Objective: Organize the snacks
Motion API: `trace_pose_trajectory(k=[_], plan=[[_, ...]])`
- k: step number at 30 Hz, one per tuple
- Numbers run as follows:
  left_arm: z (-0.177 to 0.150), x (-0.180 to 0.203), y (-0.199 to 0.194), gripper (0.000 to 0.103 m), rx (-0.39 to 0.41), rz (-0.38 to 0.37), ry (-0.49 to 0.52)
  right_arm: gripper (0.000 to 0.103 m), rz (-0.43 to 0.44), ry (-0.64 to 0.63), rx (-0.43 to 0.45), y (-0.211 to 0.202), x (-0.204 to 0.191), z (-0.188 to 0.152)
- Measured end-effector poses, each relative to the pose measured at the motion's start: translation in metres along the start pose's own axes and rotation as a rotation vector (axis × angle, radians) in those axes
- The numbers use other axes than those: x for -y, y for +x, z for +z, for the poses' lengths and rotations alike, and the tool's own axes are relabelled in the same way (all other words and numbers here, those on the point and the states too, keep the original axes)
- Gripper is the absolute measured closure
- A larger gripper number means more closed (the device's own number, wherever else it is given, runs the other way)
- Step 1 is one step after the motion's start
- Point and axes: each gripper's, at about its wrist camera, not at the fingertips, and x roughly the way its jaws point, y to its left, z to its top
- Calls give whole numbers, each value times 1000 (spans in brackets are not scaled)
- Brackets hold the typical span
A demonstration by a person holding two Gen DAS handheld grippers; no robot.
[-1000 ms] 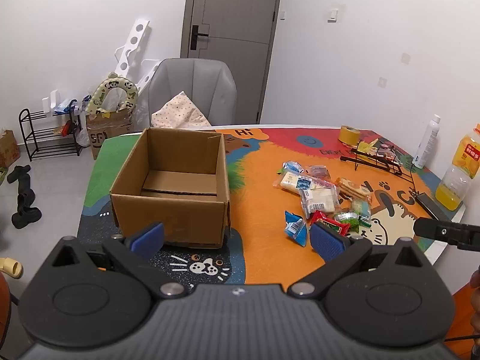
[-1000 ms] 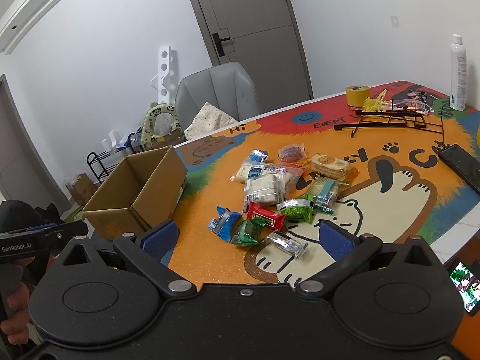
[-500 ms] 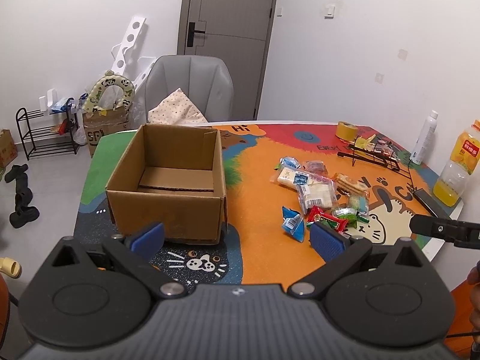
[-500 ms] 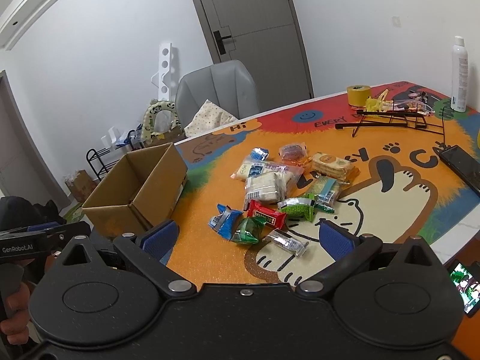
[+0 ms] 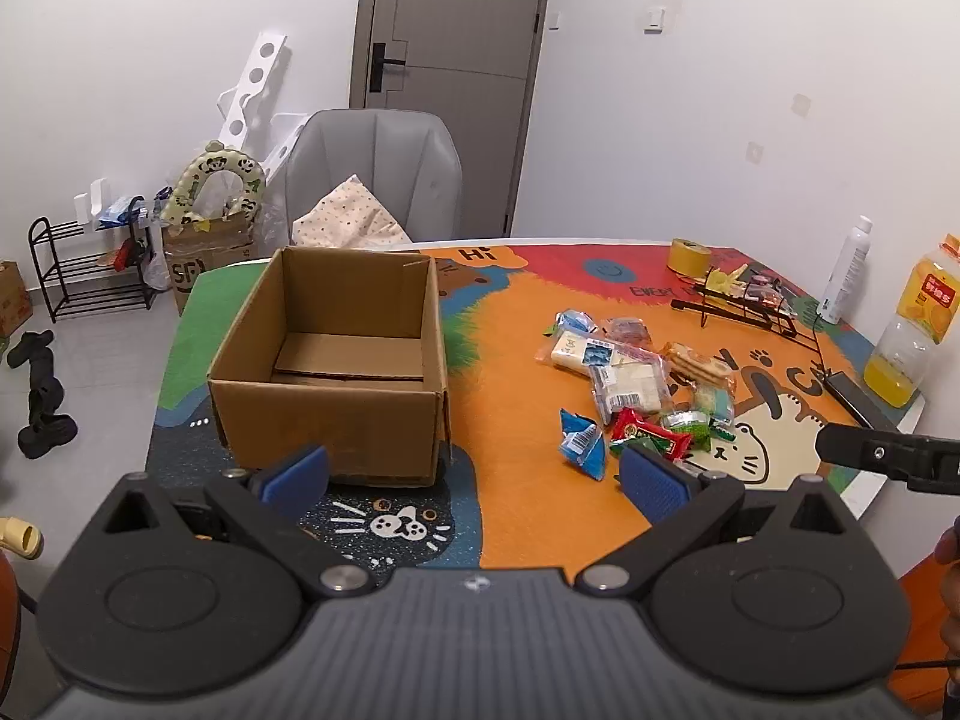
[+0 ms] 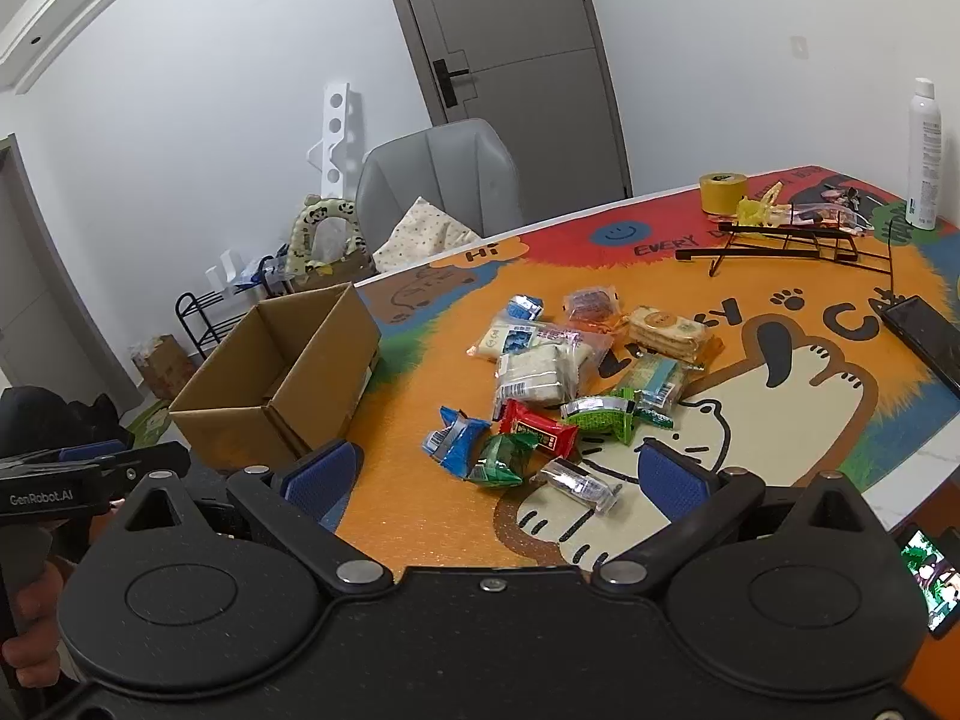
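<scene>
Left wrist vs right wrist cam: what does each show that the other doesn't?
Left wrist only: the orange juice bottle at the table's edge, and the box's bare floor.

Right wrist only: a clear-wrapped snack nearest the gripper, and a lit phone screen off the table's edge.

Both: cardboard box, snack pile with the red packet, yellow tape roll, grey chair. Left gripper and right gripper are open, holding nothing.

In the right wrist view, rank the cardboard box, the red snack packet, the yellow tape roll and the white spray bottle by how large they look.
1. cardboard box, clearly largest.
2. white spray bottle.
3. red snack packet and yellow tape roll: they look about alike, and the tape sits farther from the camera, so no ranking between them.
</scene>
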Motion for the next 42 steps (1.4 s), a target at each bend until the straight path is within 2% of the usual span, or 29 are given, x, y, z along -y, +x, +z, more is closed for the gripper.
trace_pose_trajectory(k=[29,42], plan=[[3,11,-2,0,8,-20,14,0,-1,-12,-2,-4,1,5],[4,22,26,0,0,-50,23,0,-46,81,43,12,40,2]])
